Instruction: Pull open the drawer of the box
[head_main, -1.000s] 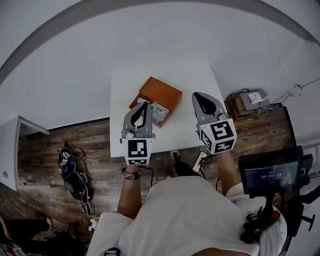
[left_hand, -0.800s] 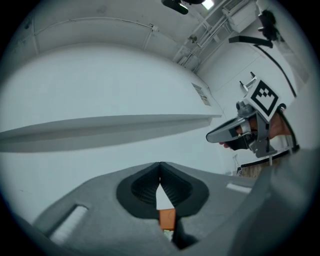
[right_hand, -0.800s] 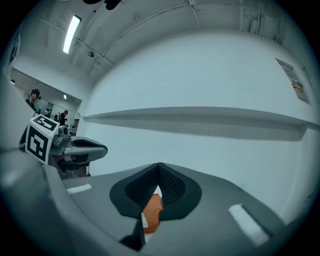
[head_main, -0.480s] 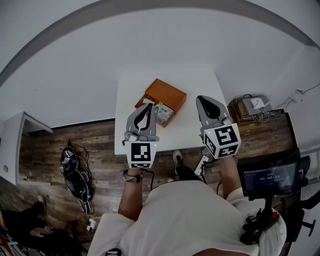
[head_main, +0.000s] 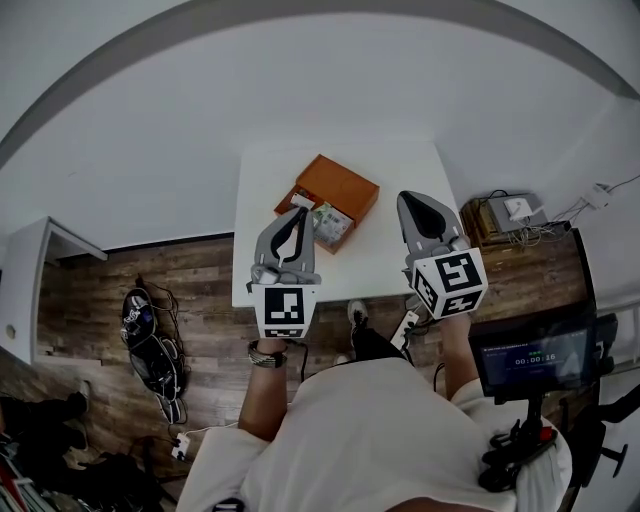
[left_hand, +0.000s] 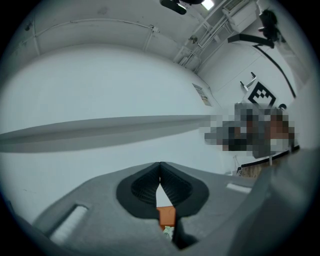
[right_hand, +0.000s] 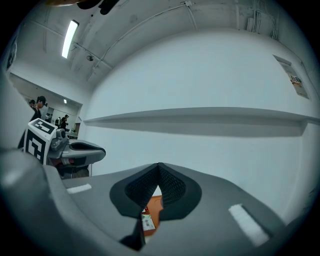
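A recording lab: bare white partition wall (head_main: 330, 90) ahead of the left gripper (head_main: 297, 213), brown wood-plank floor (head_main: 190, 290) with tangled black cables (head_main: 150, 358) to its left, a timer screen on a black stand (head_main: 530, 355) right of the right gripper (head_main: 412, 201), exposed white ceiling pipes (left_hand: 197, 42).

We are counting one white table (head_main: 412, 165), one orange box (head_main: 345, 185) with one drawer (head_main: 322, 228), and two grippers: the left gripper (head_main: 297, 212) and the right gripper (head_main: 408, 198). We are also counting one screen (head_main: 530, 355) and one wristwatch (head_main: 265, 351).
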